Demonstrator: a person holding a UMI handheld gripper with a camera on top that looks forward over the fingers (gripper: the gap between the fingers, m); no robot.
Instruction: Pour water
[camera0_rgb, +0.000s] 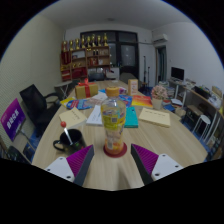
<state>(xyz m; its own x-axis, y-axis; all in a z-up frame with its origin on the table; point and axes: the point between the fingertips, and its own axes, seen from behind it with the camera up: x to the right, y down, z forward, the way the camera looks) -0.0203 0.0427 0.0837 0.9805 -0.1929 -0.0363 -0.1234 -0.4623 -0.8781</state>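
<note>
A clear plastic bottle (114, 122) with a pale label stands upright on the long wooden table (110, 172). Its foot sits in a red ring-shaped base (115, 151). My gripper (113, 165) is open, with its purple pads spread wide. The left fingertip (82, 160) and the right fingertip (144, 160) lie to either side of the bottle's base. The bottle stands just ahead of the fingertips, in line with the gap between them, and there is clear space at both sides. Nothing is held. I cannot see the water level in the bottle.
A black mug (68, 138) stands on the table left of the bottle. Books, papers and boxes (140, 110) clutter the table beyond it. Office chairs (38, 102) stand at the left, a shelf (85, 58) at the back wall, and desks (195, 100) at the right.
</note>
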